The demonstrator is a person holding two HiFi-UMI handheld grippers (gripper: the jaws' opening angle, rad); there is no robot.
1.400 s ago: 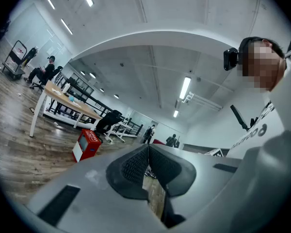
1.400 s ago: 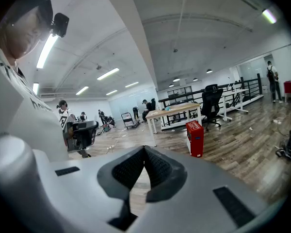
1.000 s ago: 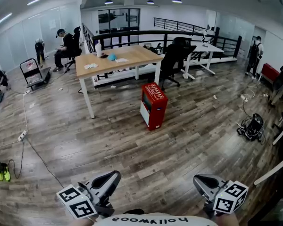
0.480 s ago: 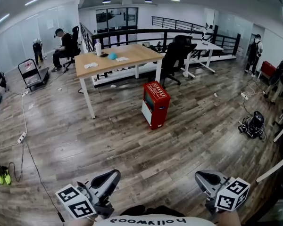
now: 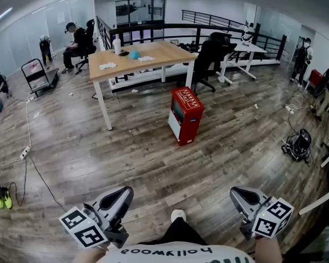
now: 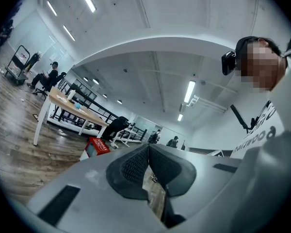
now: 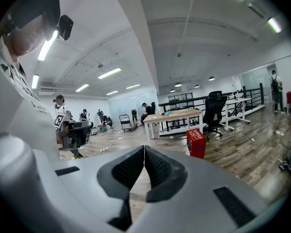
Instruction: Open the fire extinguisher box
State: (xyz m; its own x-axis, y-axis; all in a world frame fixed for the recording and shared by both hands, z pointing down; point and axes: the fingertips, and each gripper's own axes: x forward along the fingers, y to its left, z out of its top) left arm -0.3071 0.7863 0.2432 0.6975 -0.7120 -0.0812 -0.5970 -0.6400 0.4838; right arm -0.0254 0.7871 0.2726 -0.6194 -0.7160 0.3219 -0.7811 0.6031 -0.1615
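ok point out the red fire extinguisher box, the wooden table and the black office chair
red fire extinguisher box [image 5: 189,119], head view, red side panel
wooden table [image 5: 167,52], head view, bare tabletop
black office chair [image 5: 211,53], head view, backrest

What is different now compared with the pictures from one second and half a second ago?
The person has stepped forward: the red fire extinguisher box and the table look nearer, and a shoe now shows at the bottom. Nothing was grasped or released. The left gripper and right gripper stay shut and empty.
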